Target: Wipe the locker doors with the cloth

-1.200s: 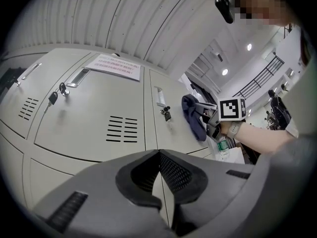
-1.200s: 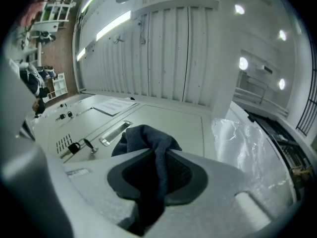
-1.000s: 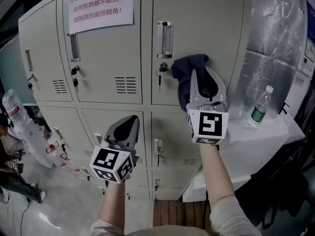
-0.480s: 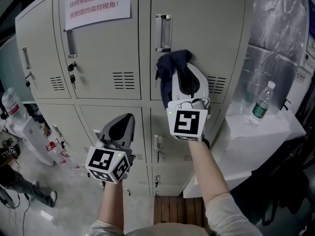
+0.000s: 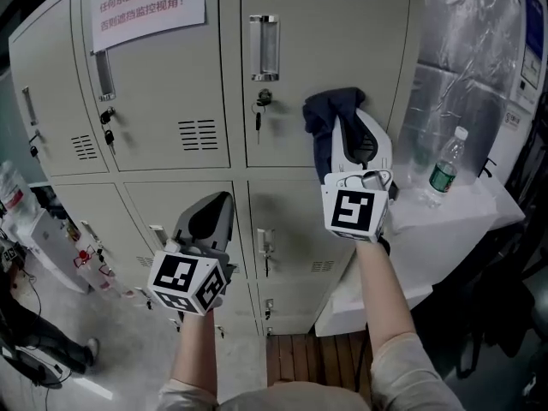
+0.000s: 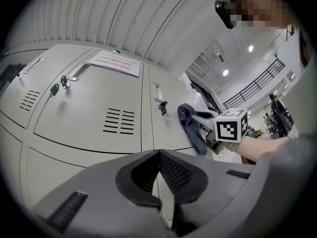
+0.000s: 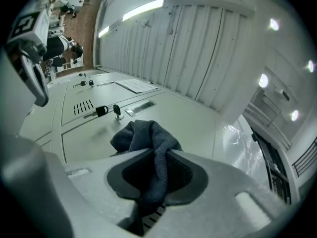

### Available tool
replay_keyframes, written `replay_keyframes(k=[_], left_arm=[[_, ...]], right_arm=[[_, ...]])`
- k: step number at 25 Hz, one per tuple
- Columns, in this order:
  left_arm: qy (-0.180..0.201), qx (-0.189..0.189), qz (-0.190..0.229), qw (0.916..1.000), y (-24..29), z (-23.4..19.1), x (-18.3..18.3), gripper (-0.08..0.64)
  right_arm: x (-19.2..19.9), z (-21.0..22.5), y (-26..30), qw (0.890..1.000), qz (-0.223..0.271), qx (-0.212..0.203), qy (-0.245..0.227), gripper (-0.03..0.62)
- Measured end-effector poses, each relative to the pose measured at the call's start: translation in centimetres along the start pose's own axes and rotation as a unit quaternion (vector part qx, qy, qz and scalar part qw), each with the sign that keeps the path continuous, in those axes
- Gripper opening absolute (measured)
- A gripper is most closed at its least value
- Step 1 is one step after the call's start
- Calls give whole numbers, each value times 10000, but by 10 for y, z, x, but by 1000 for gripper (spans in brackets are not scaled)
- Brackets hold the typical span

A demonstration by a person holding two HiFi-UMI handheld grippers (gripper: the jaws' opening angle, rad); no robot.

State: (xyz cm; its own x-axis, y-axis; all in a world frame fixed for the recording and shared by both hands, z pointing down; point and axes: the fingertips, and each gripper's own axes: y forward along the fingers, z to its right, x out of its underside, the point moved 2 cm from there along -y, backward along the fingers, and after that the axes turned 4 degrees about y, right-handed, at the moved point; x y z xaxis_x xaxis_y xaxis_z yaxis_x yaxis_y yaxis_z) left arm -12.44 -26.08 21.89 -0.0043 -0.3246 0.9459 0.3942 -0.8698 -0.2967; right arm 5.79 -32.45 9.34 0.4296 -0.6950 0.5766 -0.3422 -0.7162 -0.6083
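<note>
A dark blue cloth is pinched in my right gripper, whose jaws are shut on it. The bunched cloth presses against the right side of the upper right locker door, to the right of its key lock. My left gripper is shut with nothing in it and hangs lower, in front of the lower middle door. From the left gripper view the cloth and the right gripper's marker cube show against the door.
A paper notice is taped on the upper middle door. Handles and keys hang on the doors. A water bottle stands on a white ledge at the right, by plastic sheeting. Items lie on the floor at left.
My right gripper with the cloth slid left across the upper right door, then back right, further from the key lock. The left gripper stayed about where it was.
</note>
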Motion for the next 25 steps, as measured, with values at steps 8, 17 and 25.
replay_keyframes(k=[8,17,25], left_arm=[[-85,101,-49,9999,2,6,8,-2],[-147,72,-162,9997,-6,5,18,-2],[-181,-64,-240,9995,-21,-1,24,-2]], right_arm=[[29,40,-14,9991,-272,247,-230,54],[54,64,-28,9961,-590,438,-488,51],[64,73,-33,9942,-723,560,-574,49]])
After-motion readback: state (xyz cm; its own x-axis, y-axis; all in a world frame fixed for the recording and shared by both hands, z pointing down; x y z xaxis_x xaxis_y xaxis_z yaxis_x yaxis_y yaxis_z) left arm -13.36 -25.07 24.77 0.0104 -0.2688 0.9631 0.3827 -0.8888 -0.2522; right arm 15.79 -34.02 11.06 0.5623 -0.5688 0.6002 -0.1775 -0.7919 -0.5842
